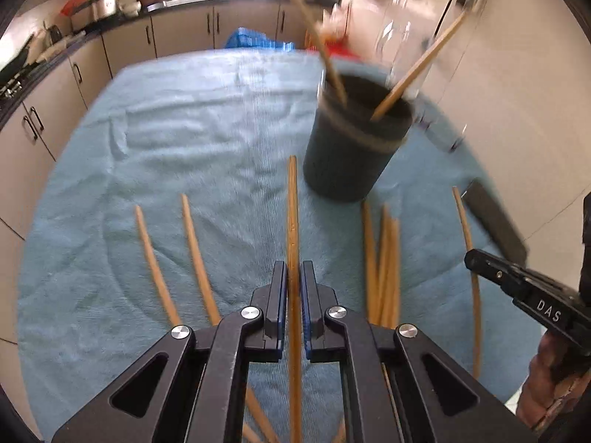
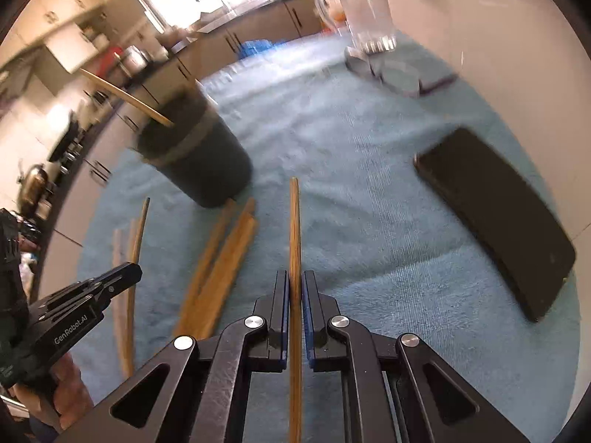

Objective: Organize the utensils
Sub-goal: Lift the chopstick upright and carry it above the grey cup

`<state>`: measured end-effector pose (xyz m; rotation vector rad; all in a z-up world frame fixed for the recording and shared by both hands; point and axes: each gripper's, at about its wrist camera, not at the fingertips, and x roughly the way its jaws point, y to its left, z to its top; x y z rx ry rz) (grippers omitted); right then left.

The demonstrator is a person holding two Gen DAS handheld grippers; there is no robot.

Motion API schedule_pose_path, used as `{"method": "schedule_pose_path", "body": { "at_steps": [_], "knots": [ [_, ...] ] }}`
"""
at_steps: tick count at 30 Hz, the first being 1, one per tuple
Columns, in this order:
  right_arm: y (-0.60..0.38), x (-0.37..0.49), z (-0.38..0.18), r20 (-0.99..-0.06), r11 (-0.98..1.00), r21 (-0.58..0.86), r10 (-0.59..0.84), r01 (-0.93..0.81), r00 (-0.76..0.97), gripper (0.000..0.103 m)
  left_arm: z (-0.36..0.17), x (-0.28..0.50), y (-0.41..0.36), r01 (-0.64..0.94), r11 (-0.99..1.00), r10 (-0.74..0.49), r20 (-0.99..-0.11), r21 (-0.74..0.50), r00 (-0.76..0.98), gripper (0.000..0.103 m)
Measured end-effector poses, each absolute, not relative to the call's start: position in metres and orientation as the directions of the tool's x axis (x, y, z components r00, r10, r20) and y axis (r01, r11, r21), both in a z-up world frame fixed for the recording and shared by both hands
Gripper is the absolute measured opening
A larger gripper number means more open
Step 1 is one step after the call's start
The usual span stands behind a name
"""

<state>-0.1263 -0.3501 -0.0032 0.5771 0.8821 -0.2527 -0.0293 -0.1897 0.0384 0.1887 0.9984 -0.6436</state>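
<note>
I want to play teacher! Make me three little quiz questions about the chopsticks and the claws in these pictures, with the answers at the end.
1. True or false: each claw, the left claw and the right claw, is shut on a chopstick.
2. How many chopsticks stick out of the dark cup in the left wrist view? A) none B) two C) five
3. Fill in: the loose chopsticks lie on a blue ____.

Key:
1. True. The left claw grips one chopstick; the right claw grips another.
2. B
3. towel
</note>
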Motion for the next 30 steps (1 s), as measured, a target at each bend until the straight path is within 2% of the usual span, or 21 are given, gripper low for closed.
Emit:
{"method": "schedule_pose_path", "body": {
  "at_steps": [7, 12, 30],
  "knots": [
    [-0.32, -0.157, 0.055, -0.637, 0.862, 0.382, -0.015, 0.333, 0.77, 0.007, 0.095, -0.057, -0.154, 0.578, 0.798, -0.504, -0.715, -0.172, 0.484, 0.007],
    [-0.296, -0.176, 0.078, -0.557, 0.886, 0.366, -0.037, 0.285, 0.83, 0.007, 0.11, -0.07, -0.14, 0.571, 0.803, -0.519, -0.674, -0.172, 0.526, 0.007],
    [-0.293, -0.193, 0.09, -0.521, 0.874, 0.391, -0.047, 0.288, 0.852, 0.007, 0.126, -0.083, -0.126, 0.567, 0.8, -0.542, -0.641, -0.196, 0.543, 0.007]
  ]
}}
